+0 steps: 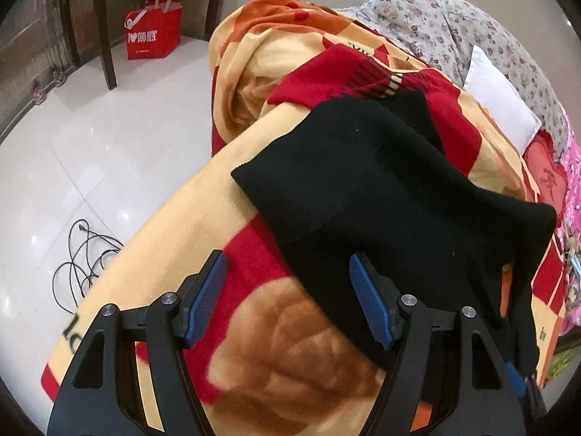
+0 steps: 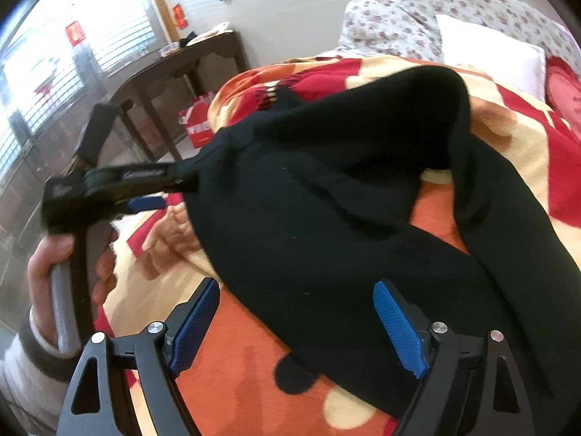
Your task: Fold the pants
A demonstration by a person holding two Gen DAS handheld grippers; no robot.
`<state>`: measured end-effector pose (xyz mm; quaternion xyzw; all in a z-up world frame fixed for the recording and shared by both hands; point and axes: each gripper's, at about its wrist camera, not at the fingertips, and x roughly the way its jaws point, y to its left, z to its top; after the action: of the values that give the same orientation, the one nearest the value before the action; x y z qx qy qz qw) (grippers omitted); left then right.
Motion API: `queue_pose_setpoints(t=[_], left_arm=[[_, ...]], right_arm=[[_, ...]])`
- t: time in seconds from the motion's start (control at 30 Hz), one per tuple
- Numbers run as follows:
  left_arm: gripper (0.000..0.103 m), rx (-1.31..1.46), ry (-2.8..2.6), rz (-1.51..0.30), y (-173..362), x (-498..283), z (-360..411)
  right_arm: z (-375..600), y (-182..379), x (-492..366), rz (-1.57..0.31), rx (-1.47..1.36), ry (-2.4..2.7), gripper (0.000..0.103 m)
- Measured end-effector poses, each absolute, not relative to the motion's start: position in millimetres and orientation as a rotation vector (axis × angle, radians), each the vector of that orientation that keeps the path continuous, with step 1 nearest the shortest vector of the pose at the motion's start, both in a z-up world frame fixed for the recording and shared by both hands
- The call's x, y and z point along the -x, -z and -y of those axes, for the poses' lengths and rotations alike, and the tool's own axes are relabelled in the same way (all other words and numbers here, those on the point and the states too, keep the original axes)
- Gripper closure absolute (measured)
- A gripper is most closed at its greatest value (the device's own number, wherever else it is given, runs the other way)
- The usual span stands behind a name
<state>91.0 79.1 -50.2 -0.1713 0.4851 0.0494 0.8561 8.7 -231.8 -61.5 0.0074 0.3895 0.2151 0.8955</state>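
While the black pants (image 1: 392,189) lie in a loose heap on the red, orange and cream blanket (image 1: 254,327) that covers the bed, both tools stand wide apart and hold nothing. The left tool (image 1: 288,298) hangs over the near edge of the pants, its right blue pad above black cloth and its left pad above bare blanket, neither pressing on anything. Seen from the right wrist, the same left tool (image 2: 170,190) sits at the left corner of the pants, gripped by a hand (image 2: 61,272); whether it touches the cloth there I cannot tell. The right tool (image 2: 296,323) hovers over the lower edge of the pants, pads clear. A white pillow (image 1: 501,105) and a floral quilt (image 1: 435,25) lie beyond; a red bag (image 1: 152,29) stands on the floor.
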Motion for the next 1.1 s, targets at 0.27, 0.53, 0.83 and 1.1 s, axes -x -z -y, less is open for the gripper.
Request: queue_pose_setpoints(t=[0.27, 0.53, 0.83, 1.1], left_arm=[[0.036, 0.346, -0.050, -1.015, 48.8, -111.2, -65.2], [0.096, 0.341, -0.034, -0.981, 42.6, -97.9, -69.1], [0.097, 0.378, 0.021, -0.895, 11.9, -47.5, -89.6], [0.097, 0.425, 0.014, -0.910, 18.4, -31.7, -100.2]], right_arm=[[196.2, 71.9, -18.7, -0.839, 0.102, -0.503, 0.022], [187.9, 73.5, -42.3, -0.815, 0.151, -0.465, 0.080], [188.3, 67.0, -30.9, -0.839, 0.029, -0.615, 0.098], [167.4, 63.6, 0.1, -0.781, 0.192, -0.571, 0.079]])
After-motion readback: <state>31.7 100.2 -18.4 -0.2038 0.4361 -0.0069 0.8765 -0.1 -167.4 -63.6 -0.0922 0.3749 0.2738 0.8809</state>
